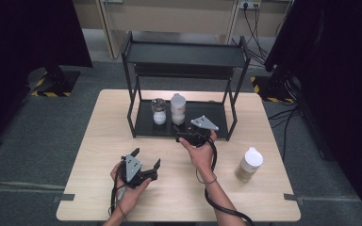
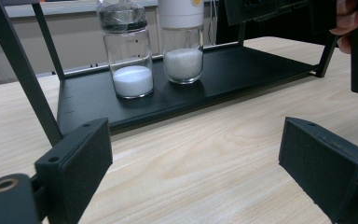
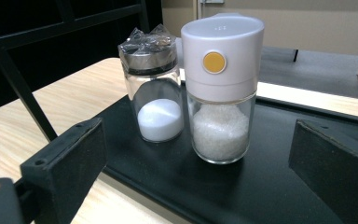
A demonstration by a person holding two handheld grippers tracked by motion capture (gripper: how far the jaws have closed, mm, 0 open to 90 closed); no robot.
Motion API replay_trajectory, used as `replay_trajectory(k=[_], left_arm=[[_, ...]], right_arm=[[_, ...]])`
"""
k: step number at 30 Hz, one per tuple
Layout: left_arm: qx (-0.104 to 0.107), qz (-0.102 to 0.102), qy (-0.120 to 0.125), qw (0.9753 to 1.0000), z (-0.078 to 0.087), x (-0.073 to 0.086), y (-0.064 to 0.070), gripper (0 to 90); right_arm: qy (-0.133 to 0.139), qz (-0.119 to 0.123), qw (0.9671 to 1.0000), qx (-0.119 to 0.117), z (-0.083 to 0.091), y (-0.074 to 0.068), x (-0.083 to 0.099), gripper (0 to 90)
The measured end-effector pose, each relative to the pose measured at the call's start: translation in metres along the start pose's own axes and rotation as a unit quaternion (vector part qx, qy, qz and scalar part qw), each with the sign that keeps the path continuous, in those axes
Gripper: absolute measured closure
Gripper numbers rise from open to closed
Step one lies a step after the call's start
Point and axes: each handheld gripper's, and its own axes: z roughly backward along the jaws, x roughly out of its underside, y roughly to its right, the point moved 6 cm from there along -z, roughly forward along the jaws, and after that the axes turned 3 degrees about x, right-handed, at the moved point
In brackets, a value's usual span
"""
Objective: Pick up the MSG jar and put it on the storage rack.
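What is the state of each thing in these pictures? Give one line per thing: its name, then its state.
Left gripper: open, holding nothing, above the table.
Right gripper: open, holding nothing, facing the two jars.
Foil-topped jar: upright on the rack's lower shelf, part full of white powder.
White-capped jar: upright beside it, cap on, part full of white grains.
Third jar: upright on the table, white cap on.
Black rack: upright on the table.
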Motion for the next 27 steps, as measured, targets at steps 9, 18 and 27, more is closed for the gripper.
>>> replay_trajectory(k=[9, 18, 27], left_arm=[[0.0, 0.0, 0.0, 1.0, 0.0, 0.0, 0.0, 9.0], [0.0, -0.001, 0.0, 1.0, 0.0, 0.0, 0.0, 9.0], [0.0, 0.0, 0.0, 1.0, 0.0, 0.0, 0.0, 9.0]], right_arm=[[0.001, 0.003, 1.0, -0.002, 0.006, -0.001, 0.004, 4.6], [0.002, 0.008, 1.0, -0.005, 0.014, -0.003, 0.006, 4.6], [0.002, 0.01, 0.9999, -0.006, 0.022, -0.003, 0.01, 4.5]])
